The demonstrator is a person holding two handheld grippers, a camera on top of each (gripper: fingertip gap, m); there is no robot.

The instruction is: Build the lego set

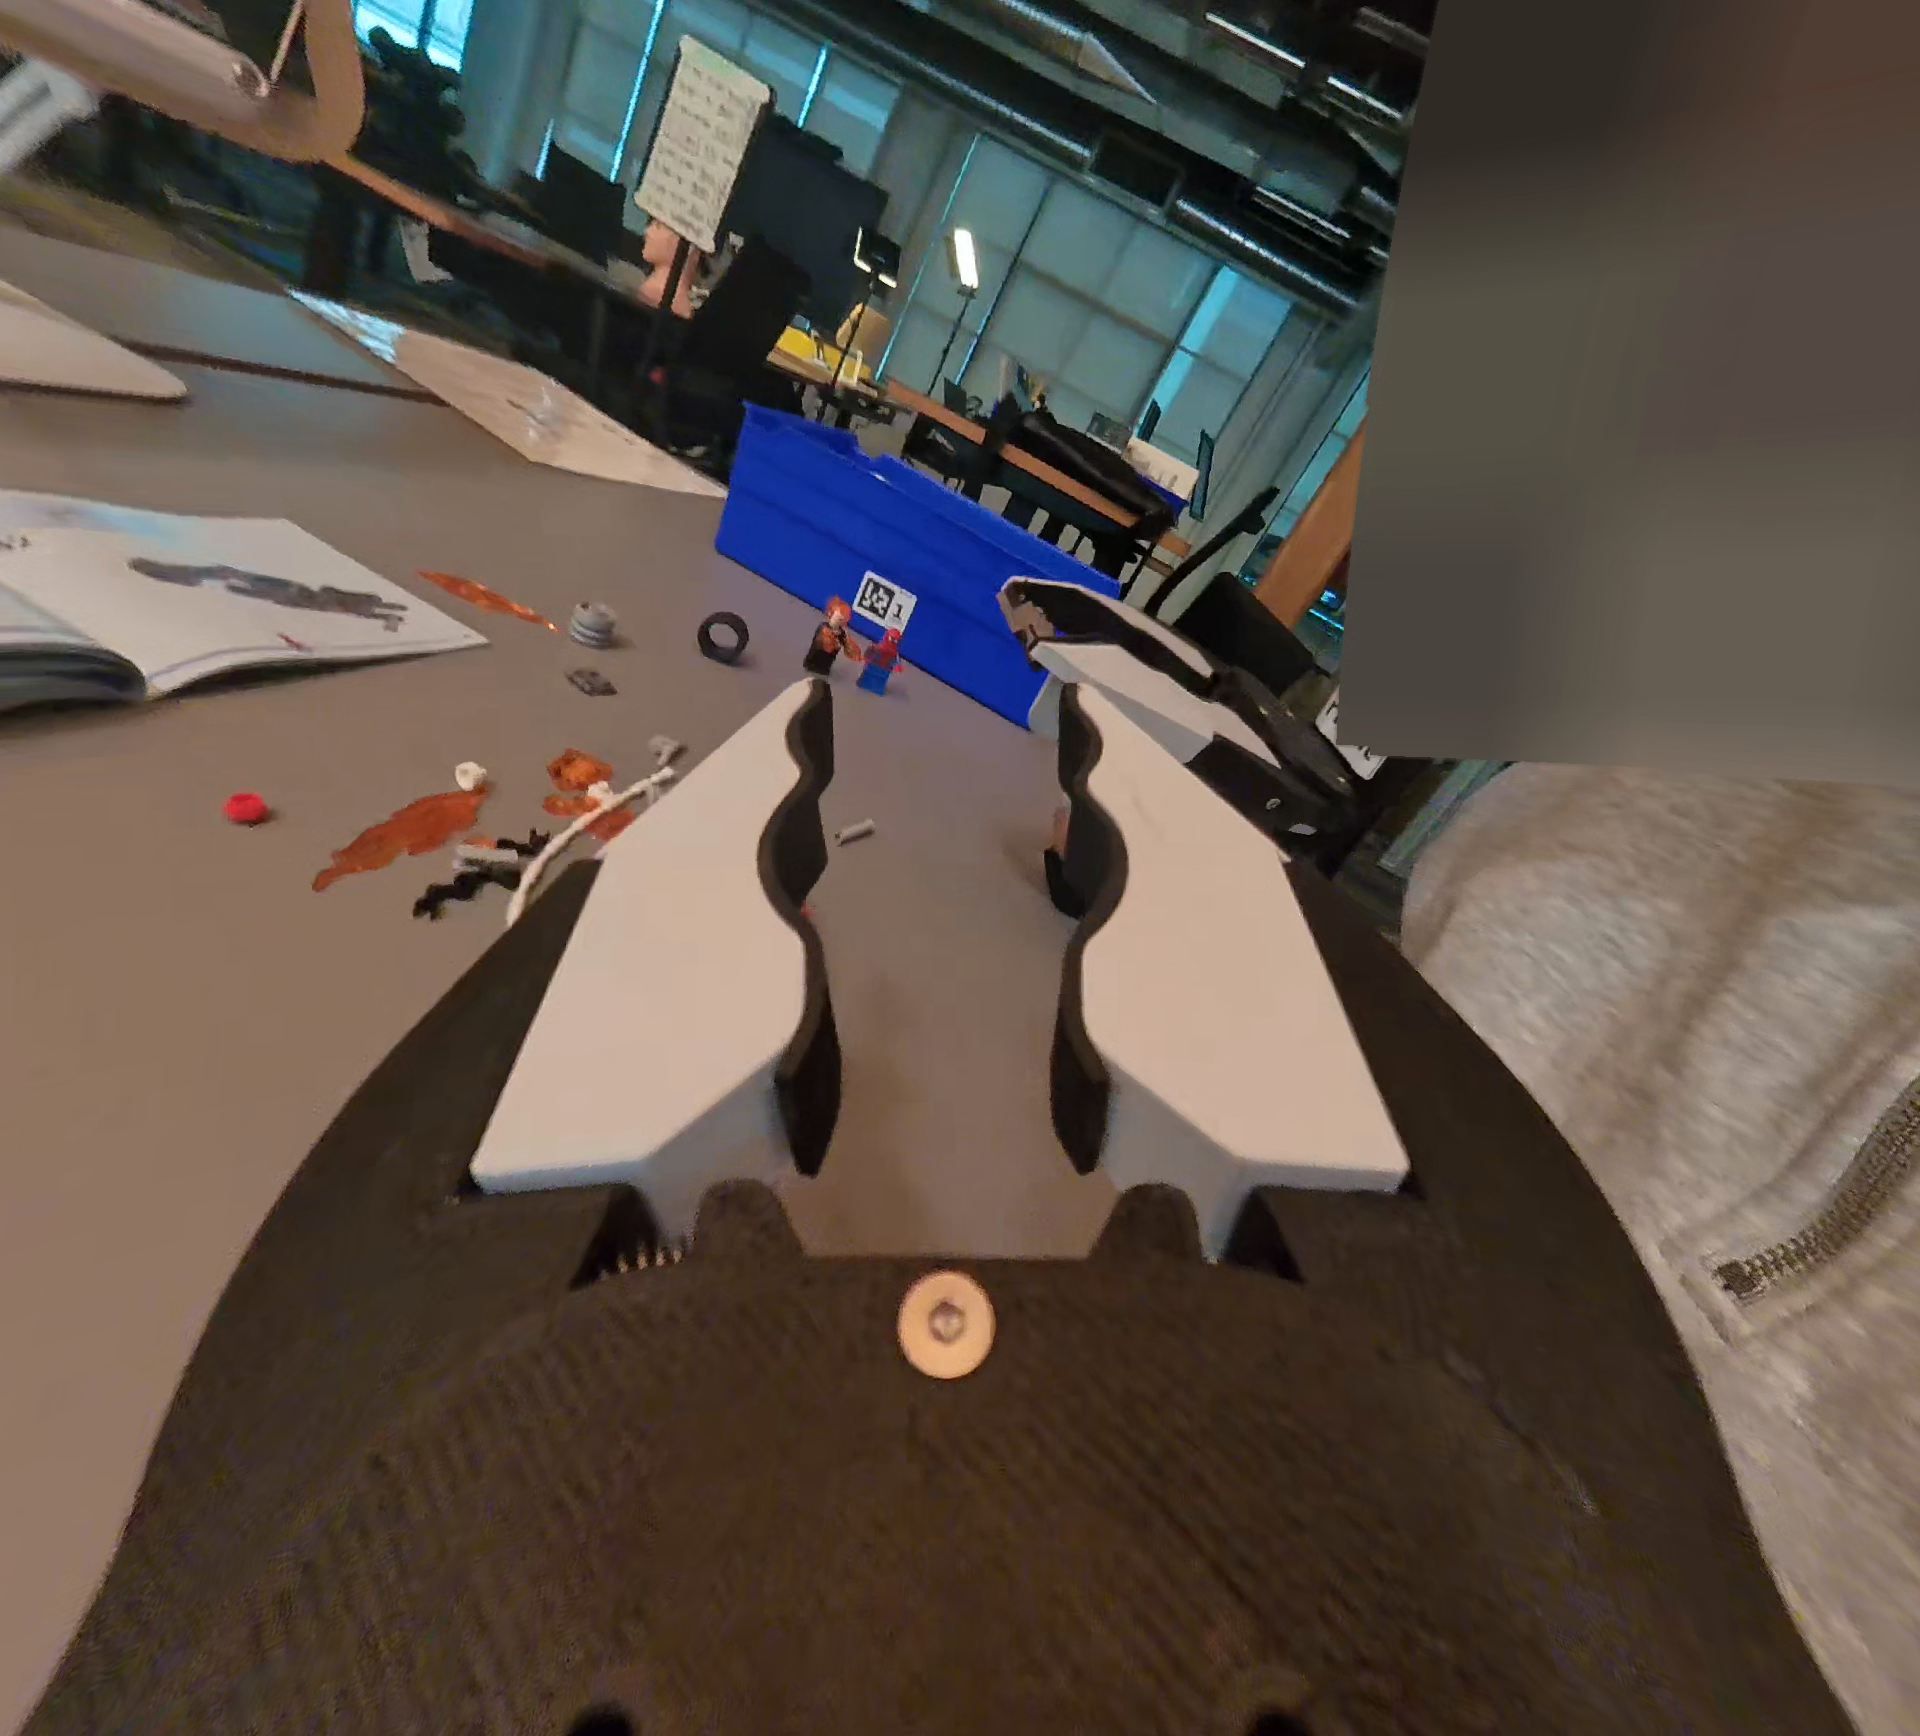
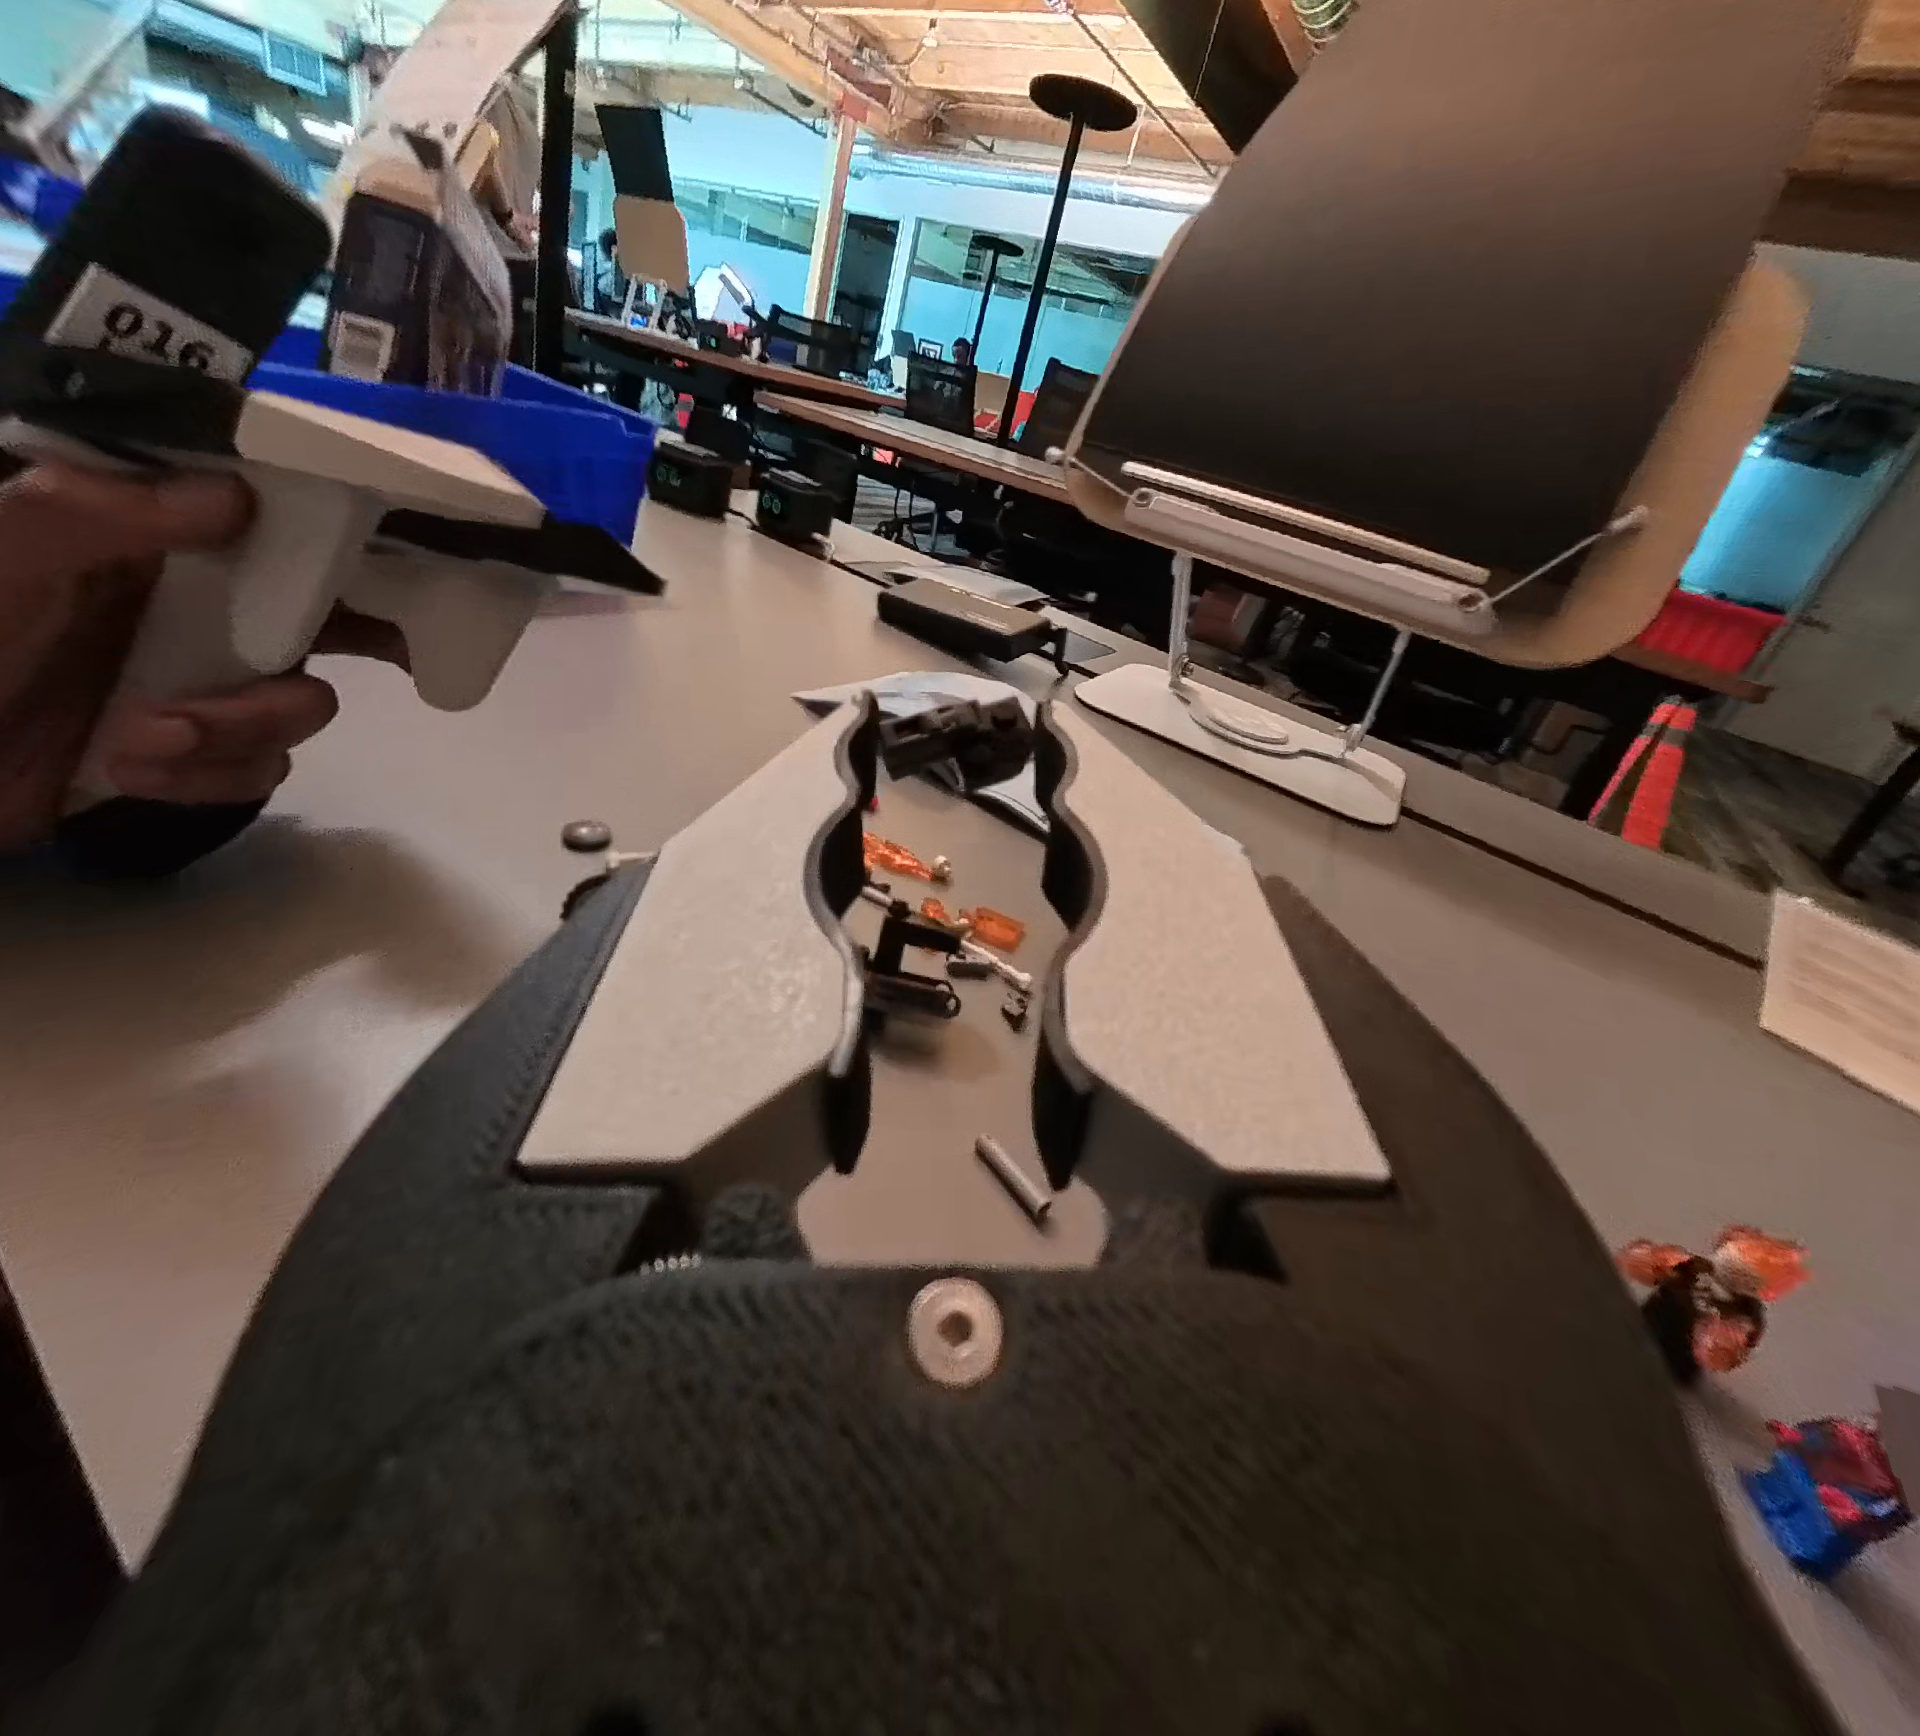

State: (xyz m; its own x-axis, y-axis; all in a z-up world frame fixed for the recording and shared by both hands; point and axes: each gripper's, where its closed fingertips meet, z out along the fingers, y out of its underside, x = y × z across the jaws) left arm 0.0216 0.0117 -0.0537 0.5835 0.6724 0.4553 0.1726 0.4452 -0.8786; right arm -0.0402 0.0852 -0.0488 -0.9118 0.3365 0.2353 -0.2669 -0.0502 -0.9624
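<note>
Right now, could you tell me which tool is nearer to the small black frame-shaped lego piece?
Right. The right tool hangs open just above the black frame piece, which shows between its fingers; the left tool is held off to the side.

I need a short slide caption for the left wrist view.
Open left gripper above the table, facing two minifigures and a blue bin.

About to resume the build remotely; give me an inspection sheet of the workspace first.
Surface: grey table, bare near the tongs.
Job's things: two minifigures upright by the blue bin; tyre; orange flame pieces; black parts; grey pin; open manual.
Clutter: tablet stand; box in the bin.
Grippers: left tongs open, empty; right tongs open, empty.
Cables: nothing seen.
Surroundings: office desks, windows.
</note>
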